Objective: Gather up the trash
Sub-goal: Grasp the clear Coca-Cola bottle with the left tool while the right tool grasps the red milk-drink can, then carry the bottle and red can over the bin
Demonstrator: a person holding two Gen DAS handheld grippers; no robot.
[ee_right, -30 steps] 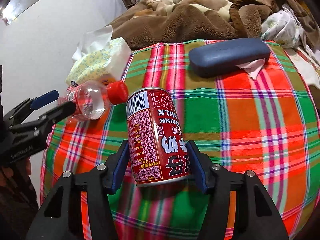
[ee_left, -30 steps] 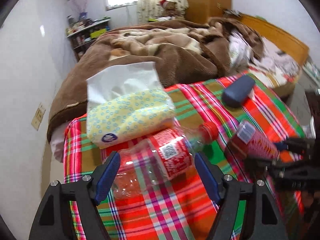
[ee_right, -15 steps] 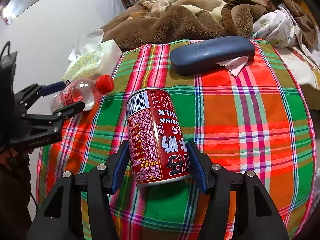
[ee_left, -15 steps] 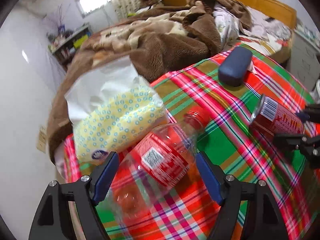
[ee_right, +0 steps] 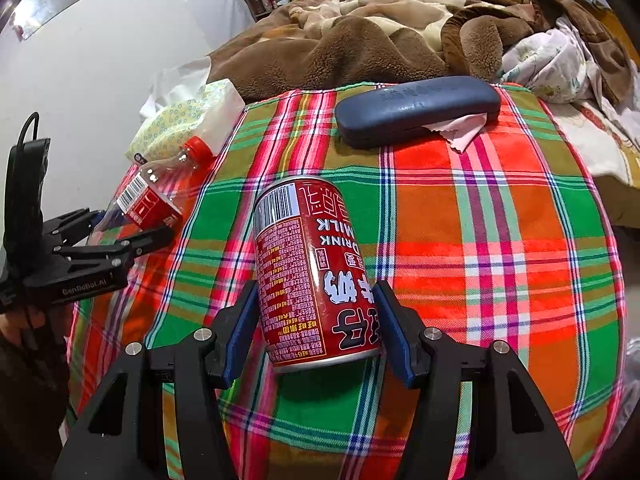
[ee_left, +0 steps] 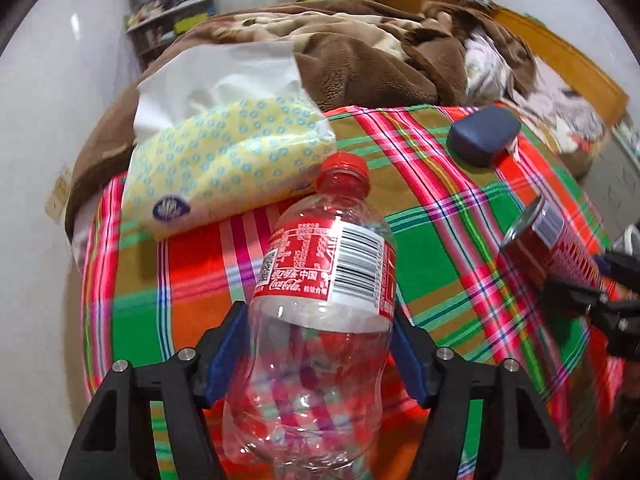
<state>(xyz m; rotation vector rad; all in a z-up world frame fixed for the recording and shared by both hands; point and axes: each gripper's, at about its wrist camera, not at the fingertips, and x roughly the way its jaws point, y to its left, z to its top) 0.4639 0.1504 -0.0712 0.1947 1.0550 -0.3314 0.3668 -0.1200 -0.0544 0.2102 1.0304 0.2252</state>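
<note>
1. Across the top of both frames we see a bed heaped with a brown blanket [ee_right: 360,44]; a shelf of small items stands against the wall at upper left of the left wrist frame
2. Filling the middle and lower part of each frame we see the desk, covered in a red, green and orange plaid cloth [ee_right: 500,240]
3. At upper left of the left wrist frame we see a yellow tissue pack [ee_left: 224,164] lying on the cloth's far edge, white tissue standing out of its top
4. At lower centre of the left wrist frame we see the left gripper [ee_left: 320,344], its blue-padded jaws clenched on the clear plastic bottle [ee_left: 320,308]; the bottle looks empty, has a red label and red cap, and points up the frame toward the tissue pack
5. At lower centre of the right wrist frame we see the right gripper [ee_right: 316,328], its jaws grasping the red milk-drink can [ee_right: 312,272] by its sides, the can tilted above the cloth
6. In the upper middle of the right wrist frame we see a dark blue glasses case [ee_right: 416,110] lying on the cloth, well apart from the can
7. Just below the case's right end we see a pink cloth [ee_right: 466,136] poking out from under it
</note>
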